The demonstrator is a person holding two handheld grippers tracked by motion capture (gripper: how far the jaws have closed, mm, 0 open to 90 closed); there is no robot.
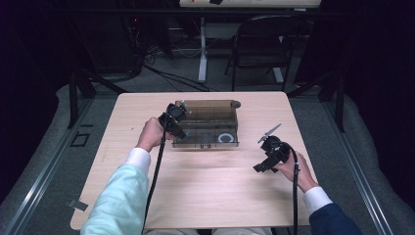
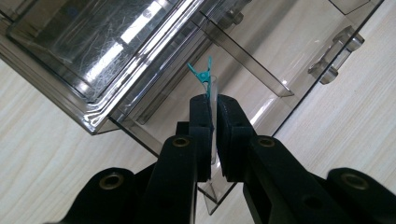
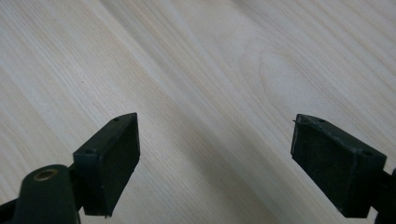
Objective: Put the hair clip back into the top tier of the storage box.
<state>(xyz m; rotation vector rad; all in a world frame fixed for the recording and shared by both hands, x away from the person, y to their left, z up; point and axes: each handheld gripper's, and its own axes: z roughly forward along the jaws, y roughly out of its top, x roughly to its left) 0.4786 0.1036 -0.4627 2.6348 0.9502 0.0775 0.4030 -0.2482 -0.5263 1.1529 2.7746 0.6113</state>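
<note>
A smoky clear plastic compartment box (image 1: 205, 144) stands at the middle of the wooden table (image 1: 210, 196). At its left end, my left gripper (image 1: 180, 110) is shut on a thin clear tube with a teal cap (image 2: 204, 74). In the left gripper view the tube sticks up past the fingertips of the left gripper (image 2: 213, 100), above an open compartment of the box (image 2: 275, 88). My right gripper (image 1: 263, 155) hovers over bare table to the right of the box. Its jaws are wide apart in the right gripper view, with nothing between them (image 3: 215, 123).
A white ring (image 1: 225, 138) lies in the box's front right compartment. Bare wood stretches in front of the box and on both sides. A black chair (image 1: 264, 44) and a white desk leg (image 1: 202, 49) stand beyond the far edge.
</note>
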